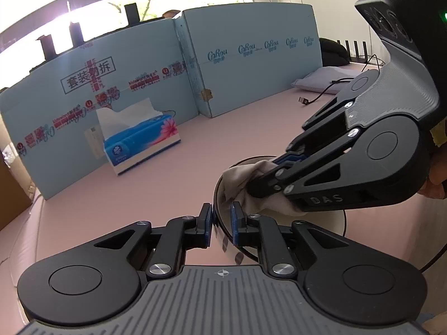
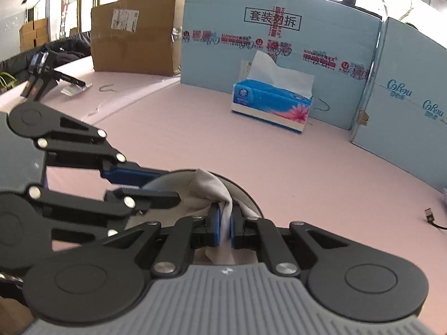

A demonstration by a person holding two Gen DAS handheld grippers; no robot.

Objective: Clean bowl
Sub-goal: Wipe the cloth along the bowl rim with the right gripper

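Observation:
A bowl [image 1: 331, 220], dark outside and white inside, sits on the pink table. Its near rim [image 1: 219, 209] runs between the narrowly parted jaws of my left gripper [image 1: 222, 216]. The left pad lies at the rim, and a thin gap shows on the inner side. My right gripper [image 2: 225, 220] is shut on a beige cloth [image 2: 206, 187] and reaches into the bowl [image 2: 247, 194] from the right. In the left wrist view the cloth [image 1: 240, 181] bunches against the bowl's inner wall under the right gripper [image 1: 259, 173]. The bowl's bottom is mostly hidden.
A blue tissue box [image 1: 142, 145] [image 2: 271, 106] stands against a light-blue cardboard wall [image 1: 251, 64] at the back. A brown carton [image 2: 134, 30] and a black tool [image 2: 42, 67] lie far left. A USB cable end [image 2: 428, 215] and a pale pouch [image 1: 321, 81] lie to the right.

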